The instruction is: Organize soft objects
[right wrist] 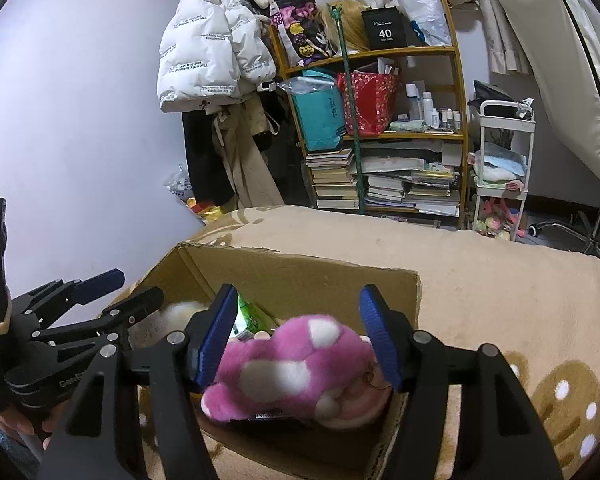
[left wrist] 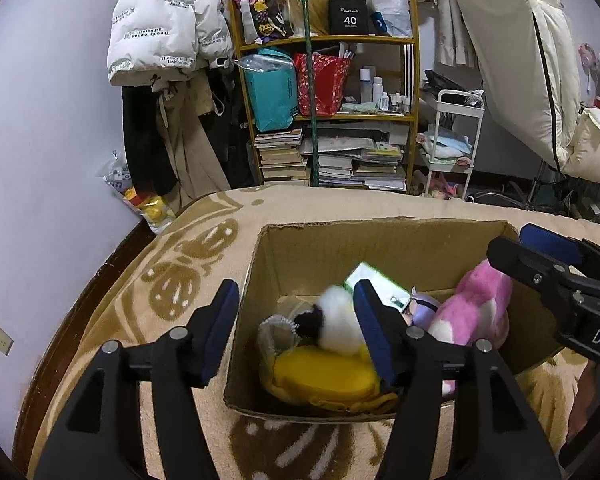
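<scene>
An open brown cardboard box sits on a beige patterned blanket, holding a blurred white-and-black plush over a yellow plush. The left gripper hangs above them, jaws apart, gripping nothing. The right gripper flanks a pink white-spotted plush; its left pad looks to be touching the fur, but blur hides whether it is gripped.
</scene>
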Demonstrator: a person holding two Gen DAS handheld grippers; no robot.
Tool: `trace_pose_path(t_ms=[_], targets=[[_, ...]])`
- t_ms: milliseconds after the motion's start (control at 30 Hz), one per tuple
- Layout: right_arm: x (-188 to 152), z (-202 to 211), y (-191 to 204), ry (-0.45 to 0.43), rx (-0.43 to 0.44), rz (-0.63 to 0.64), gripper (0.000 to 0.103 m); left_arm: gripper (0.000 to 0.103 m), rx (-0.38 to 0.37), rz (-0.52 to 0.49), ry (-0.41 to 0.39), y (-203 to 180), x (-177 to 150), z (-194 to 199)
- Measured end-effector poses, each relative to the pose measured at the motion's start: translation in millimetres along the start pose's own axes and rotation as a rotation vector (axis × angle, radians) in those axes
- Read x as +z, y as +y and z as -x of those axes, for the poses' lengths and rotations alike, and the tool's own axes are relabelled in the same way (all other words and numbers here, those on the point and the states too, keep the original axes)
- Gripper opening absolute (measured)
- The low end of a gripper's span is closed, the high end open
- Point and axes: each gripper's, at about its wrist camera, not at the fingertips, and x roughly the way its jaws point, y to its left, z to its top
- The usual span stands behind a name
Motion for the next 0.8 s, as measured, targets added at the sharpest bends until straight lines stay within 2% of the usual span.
trace_pose_path(t_ms=[100,267,400,500,533,567,600,667,800], targets=[[0.2,1.8,1.0,-0.005,-0.009,0.004,0.075,0.064,0.000,0.016,-0.009,3.9,1.8,4.4],[3.8,10.3,-0.3,-0.022,-0.020,0.001,0.076,0.068,0.007,0.029,-0.022,11.1,3.8,17.7],[8.6,23.6,0.0,-0.046,-0.036,-0.006,0.091,0.068,0.021,0.027,-0.058,13.4,5.3,39.0],[15.0,38.2,4.0,-0.069,-0.039,-0.002,0.094,0.069,0.036,-0.003,-0.078,11.5,7.3,56.6],[18.2,44.1,7.1,-0.073,-0.040,0.011,0.094,0.073,0.045,-0.015,-0.093,11.7,7.9,66.5],[21.0,49.4,10.3,-0.079,-0.045,0.023,0.097,0.081,0.048,-0.020,-0.103,11.6,8.4,72.7],[23.9,55.8,13.7,-0.088,-0.053,0.037,0.103,0.085,0.051,-0.022,-0.116,11.7,9.4,79.8],[28.4,73.3,21.1,-0.123,-0.061,0.058,0.103,0.096,0.055,-0.009,-0.142,13.4,11.7,95.7],[35.7,97.7,29.5,-0.149,-0.059,0.071,0.103,0.098,0.041,0.036,-0.151,19.7,12.9,115.5]])
